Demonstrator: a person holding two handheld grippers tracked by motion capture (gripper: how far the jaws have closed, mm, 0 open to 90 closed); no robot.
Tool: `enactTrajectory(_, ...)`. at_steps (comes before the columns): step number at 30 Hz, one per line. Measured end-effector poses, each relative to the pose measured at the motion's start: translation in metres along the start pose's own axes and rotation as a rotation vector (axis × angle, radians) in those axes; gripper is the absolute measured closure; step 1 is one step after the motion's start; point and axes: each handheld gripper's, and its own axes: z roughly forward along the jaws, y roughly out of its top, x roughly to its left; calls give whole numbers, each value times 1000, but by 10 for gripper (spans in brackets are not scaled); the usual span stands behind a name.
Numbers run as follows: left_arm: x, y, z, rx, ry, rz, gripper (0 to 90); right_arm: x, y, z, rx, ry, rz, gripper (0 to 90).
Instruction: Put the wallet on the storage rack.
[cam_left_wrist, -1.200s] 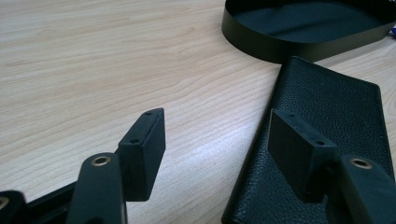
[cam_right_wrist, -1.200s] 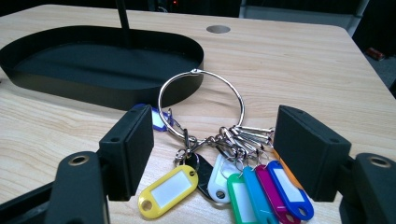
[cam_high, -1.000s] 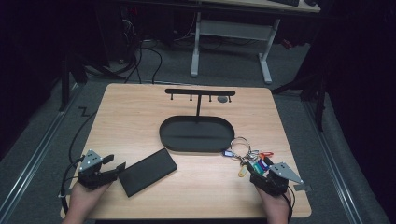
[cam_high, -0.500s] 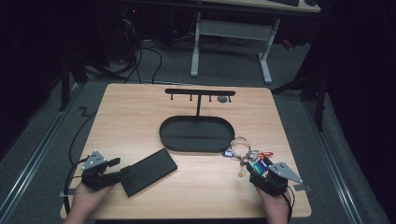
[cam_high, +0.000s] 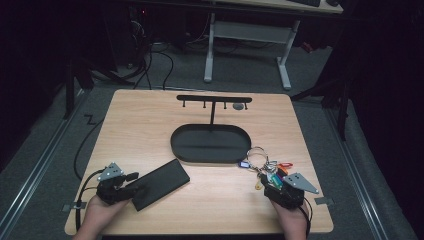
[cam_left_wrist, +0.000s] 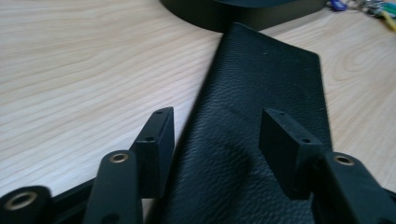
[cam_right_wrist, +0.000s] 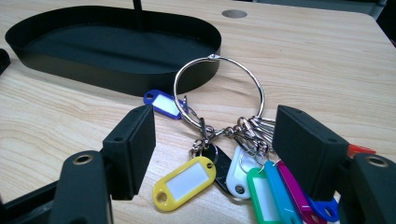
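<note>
Dim room, pale wooden table (cam_high: 210, 195); black leather wallet (cam_high: 159, 183) lies flat near its front-left; left gripper (cam_left_wrist: 217, 135) straddles one end, jaws just narrowing, not yet pinching; better to centre before squeezing; right gripper (cam_right_wrist: 215, 140) stands wide around the key bunch (cam_right_wrist: 224, 154).

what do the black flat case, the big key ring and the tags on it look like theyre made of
Black flat case: probably leather or an imitation, matte, with a fine pebbled grain.
Key ring: looks like polished metal, thin silvery wire with bright glints.
Tags: apparently glossy coloured plastic, smooth moulded frames around white label inserts.
</note>
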Motion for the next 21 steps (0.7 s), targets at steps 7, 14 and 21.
enactTrajectory(7,6,2,4,-18,-3,-17,462,1,0,1,9,9,-7,304)
enactTrajectory(14,5,1,10,30,-20,-29,427,0,0,-1,2,8,-8,305)
enactTrajectory(21,5,0,10,39,-31,-45,408,1,0,1,8,11,-7,306)
